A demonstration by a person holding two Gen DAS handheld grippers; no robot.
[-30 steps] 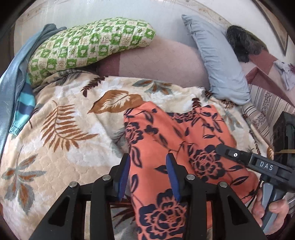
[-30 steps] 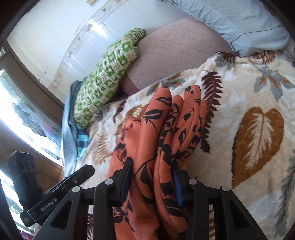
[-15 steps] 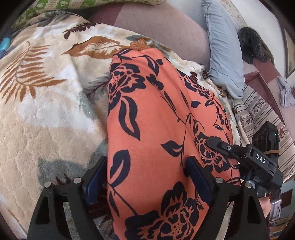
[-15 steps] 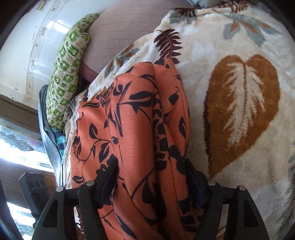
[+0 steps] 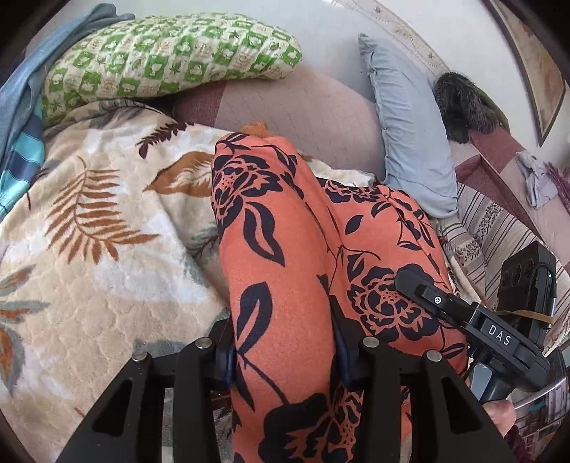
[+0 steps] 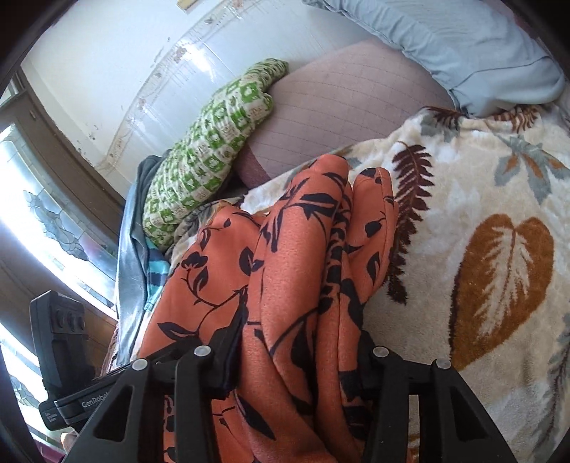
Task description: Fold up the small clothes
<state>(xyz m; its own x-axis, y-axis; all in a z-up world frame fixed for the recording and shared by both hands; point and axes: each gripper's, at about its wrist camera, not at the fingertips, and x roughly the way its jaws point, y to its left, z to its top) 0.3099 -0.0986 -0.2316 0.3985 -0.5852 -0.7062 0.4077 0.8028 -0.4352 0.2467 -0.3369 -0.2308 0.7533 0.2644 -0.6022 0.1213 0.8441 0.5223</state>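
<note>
Orange floral garment (image 5: 285, 270) mid-blanket (image 5: 107, 270), borders clear.

Both tools black plastic w/ silver screws, blue pads; right tool (image 5: 473, 327) marked "DAS", left tool (image 6: 82, 402) "GenRobot".

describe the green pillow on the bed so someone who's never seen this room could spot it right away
Start at the cream fleece blanket with brown leaf print covering the bed, and look toward the white wall behind it. There lies the long quilted pillow in green and cream checks, resting partly on a mauve quilted cushion. The nearby pale blue pillow is plain; only this one is checked.
</note>
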